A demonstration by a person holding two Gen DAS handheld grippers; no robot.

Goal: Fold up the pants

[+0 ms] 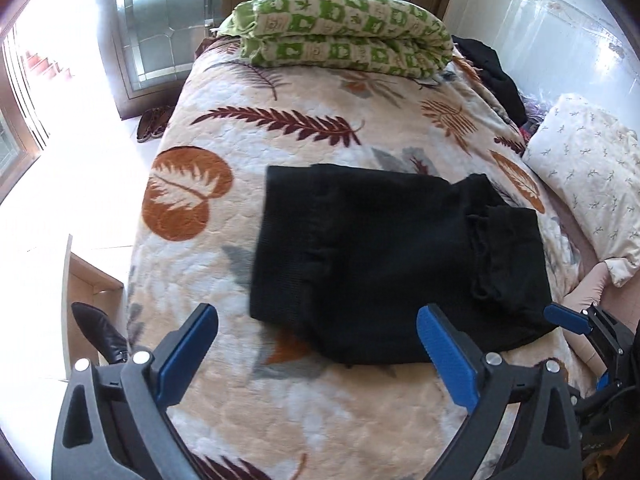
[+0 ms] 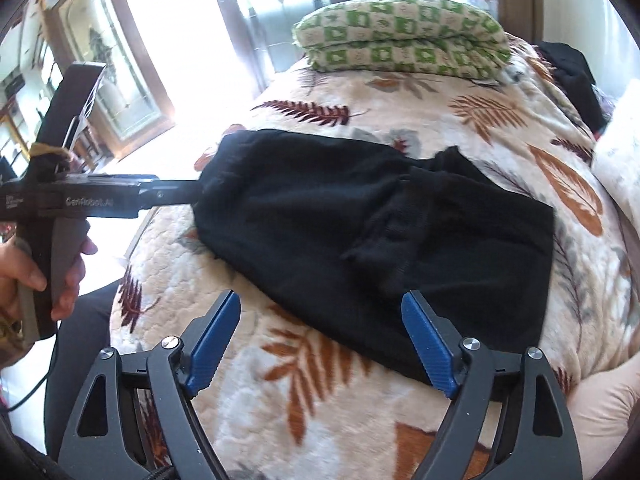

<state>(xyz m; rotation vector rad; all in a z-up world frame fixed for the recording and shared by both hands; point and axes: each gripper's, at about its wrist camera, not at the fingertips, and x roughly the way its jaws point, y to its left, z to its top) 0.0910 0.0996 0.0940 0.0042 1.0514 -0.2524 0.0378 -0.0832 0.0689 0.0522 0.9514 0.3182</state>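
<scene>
Black pants lie folded into a compact rectangle on the leaf-print bed, near its front edge. Left claw spread wide, nothing between the pads; right claw likewise spread and empty. The fold looks nearly done; rumpled cuffs on top are best smoothed and edges squared before another fold is made.

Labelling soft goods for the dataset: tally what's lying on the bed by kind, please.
Black pants, folded: 1
Green-and-cream folded quilt: 1
Dark clothing heap at the far right edge: 1
White pillow with small sprigs: 1
Total: 4, all on the leaf-print bedspread
</scene>
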